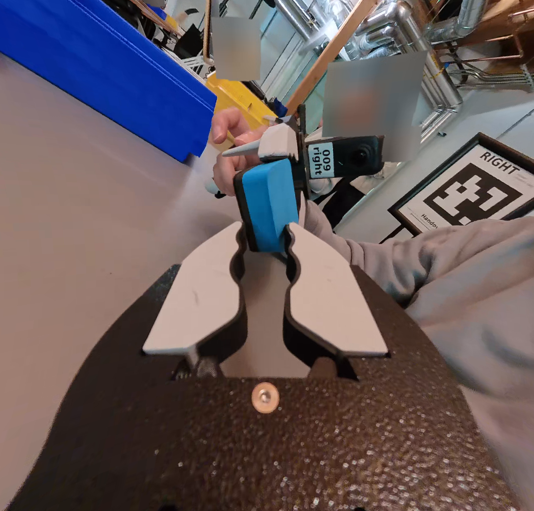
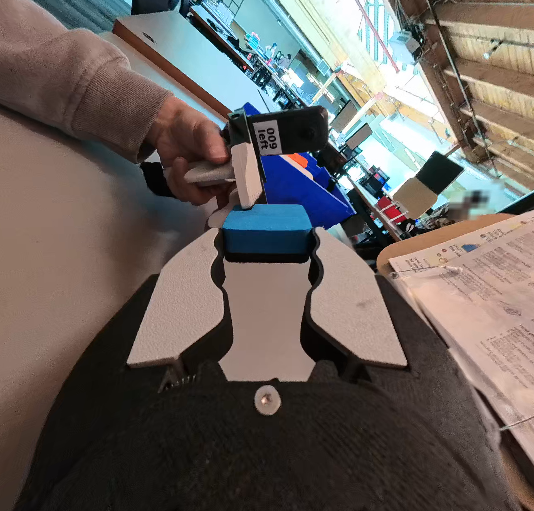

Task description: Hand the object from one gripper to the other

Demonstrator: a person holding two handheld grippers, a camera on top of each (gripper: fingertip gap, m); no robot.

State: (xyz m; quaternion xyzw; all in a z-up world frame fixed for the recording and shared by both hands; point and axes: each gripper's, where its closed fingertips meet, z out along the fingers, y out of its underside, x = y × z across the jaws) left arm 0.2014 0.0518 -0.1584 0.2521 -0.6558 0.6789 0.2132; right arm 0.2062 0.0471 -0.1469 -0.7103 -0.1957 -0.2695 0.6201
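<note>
A blue foam block with a black base (image 1: pixel 268 196) is held in the air between both grippers. My left gripper (image 1: pixel 264 237) is shut on its near end, a fingertip on each side. My right gripper (image 2: pixel 267 237) has its fingertips against the two sides of the same block (image 2: pixel 265 228), shut on it. In the left wrist view the right gripper (image 1: pixel 277 147) sits at the block's far end, held by a hand. In the right wrist view the left gripper (image 2: pixel 245 185) comes down on the block's far edge, held by a hand in a beige sleeve.
A blue bin (image 1: pixel 101 58) and a yellow bin (image 1: pixel 237 98) stand at the far side of the grey table (image 1: pixel 72 237). A framed marker sign (image 1: pixel 476 191) stands to the right. Printed sheets (image 2: pixel 476 295) lie to the right of my right gripper. Less than 4 cm separates the two grippers' tips.
</note>
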